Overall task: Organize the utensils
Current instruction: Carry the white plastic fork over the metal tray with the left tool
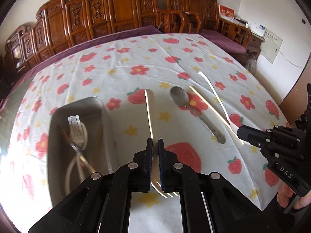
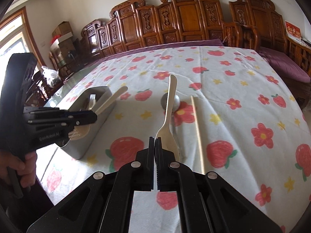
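My left gripper (image 1: 155,143) is shut on a cream fork (image 1: 150,112), handle pointing away and tines back under the jaws. It hangs just right of a metal tray (image 1: 58,155) that holds several metal forks (image 1: 77,130). From the right wrist view the left gripper (image 2: 95,116) and its fork (image 2: 112,99) are over the tray (image 2: 81,147). My right gripper (image 2: 155,141) is shut on the bowl edge of a white spoon (image 2: 171,101). The left wrist view shows that gripper (image 1: 240,133) and white spoon (image 1: 213,95) at the right. A metal spoon (image 1: 179,96) (image 2: 177,102) and a chopstick (image 1: 211,112) (image 2: 197,128) lie on the tablecloth.
The table carries a white cloth (image 1: 136,58) printed with strawberries and flowers. A carved wooden bench (image 1: 116,9) with purple cushions runs along its far side. A person's hand (image 2: 25,167) grips the left tool's handle; the table edge drops off at the right (image 1: 272,104).
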Demonstrator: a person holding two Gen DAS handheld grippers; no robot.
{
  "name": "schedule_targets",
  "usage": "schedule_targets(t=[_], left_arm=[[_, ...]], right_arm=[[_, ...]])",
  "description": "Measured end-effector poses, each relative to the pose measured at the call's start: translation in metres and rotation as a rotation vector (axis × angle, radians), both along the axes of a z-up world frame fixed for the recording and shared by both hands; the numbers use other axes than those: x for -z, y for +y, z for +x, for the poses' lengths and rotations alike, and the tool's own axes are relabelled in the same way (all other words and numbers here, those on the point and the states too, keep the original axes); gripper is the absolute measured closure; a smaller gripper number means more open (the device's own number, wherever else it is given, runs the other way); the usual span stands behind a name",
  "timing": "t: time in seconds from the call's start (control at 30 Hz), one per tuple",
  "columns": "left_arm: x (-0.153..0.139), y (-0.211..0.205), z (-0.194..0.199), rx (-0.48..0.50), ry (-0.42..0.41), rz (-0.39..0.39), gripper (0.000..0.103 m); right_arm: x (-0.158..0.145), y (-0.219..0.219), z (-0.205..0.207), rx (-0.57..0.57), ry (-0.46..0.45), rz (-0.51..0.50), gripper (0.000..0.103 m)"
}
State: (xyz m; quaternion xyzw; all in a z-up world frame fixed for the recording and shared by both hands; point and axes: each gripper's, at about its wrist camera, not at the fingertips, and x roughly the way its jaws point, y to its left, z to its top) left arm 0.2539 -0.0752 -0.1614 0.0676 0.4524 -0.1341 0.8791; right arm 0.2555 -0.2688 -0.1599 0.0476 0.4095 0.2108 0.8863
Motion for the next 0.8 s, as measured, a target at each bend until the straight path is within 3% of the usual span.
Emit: schedule_targets(t=[0.33,0.8], left_arm=[[-0.011,0.069,-0.003,-0.073,-0.048,-0.023,0.098],[0.033,0.113,0.004,-0.154,-0.002,-0.029,0.098]], right_arm=[[-0.004,0.034,-0.013,-0.082,-0.012,-0.007,0.101],[-0.001,0.043,-0.012,-0.101,0.012,0.009,0.101]])
